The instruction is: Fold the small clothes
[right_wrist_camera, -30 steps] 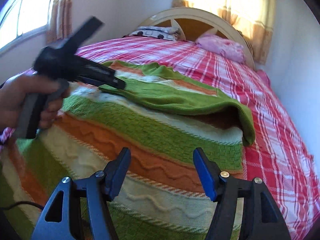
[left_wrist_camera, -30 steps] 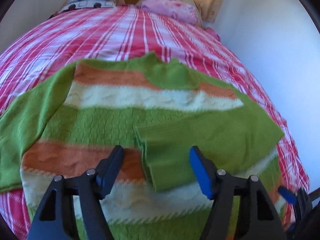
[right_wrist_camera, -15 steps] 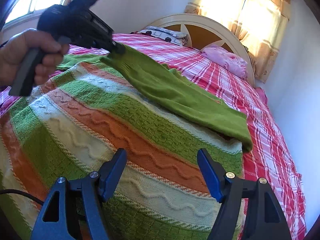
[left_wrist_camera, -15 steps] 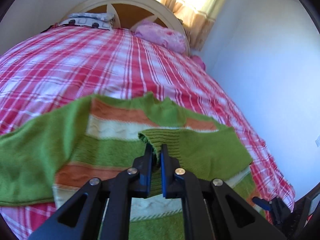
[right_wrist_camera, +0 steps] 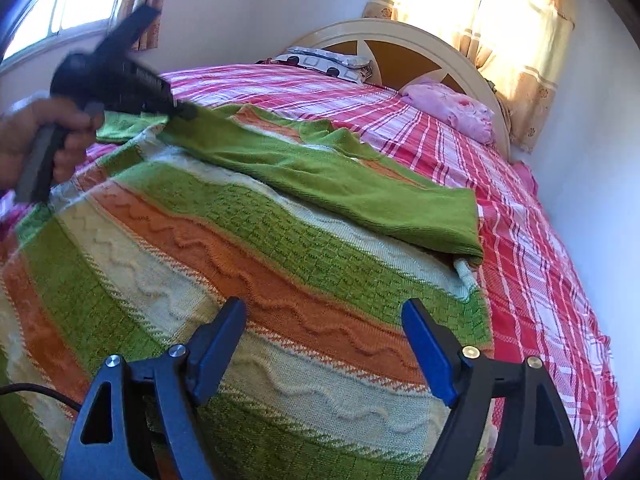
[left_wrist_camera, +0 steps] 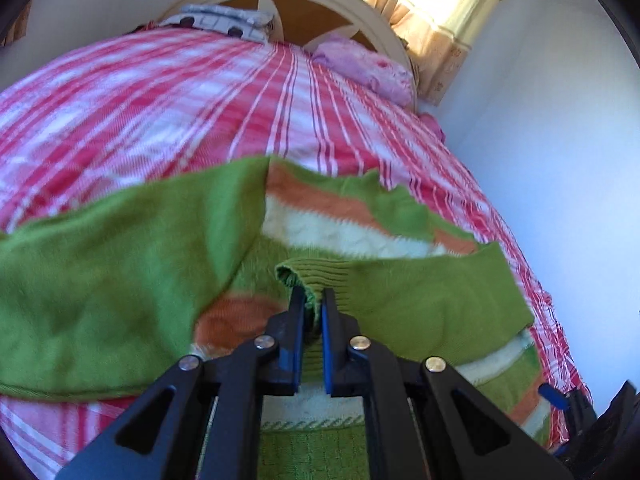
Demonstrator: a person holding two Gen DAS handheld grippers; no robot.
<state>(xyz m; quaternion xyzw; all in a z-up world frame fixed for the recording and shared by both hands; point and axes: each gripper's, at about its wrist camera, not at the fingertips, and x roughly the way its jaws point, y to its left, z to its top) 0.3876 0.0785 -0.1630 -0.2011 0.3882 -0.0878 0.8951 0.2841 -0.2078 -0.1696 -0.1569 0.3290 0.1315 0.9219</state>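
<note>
One green, orange and cream striped knitted sweater (right_wrist_camera: 280, 264) lies spread across the near end of a bed covered in a red-and-white plaid sheet (right_wrist_camera: 532, 248), its lower hem cut off by both views. The left hand-held gripper (left_wrist_camera: 313, 300) is clamped on the ribbed cuff of the green sleeve (left_wrist_camera: 420, 300), drawn across the body. The right hand-held gripper (right_wrist_camera: 324, 344) hangs above the stripes, jaws apart and just widening, nothing between them. Two pillows sit by the headboard (right_wrist_camera: 404, 36); the left hand (right_wrist_camera: 44, 136) shows blurred.
</note>
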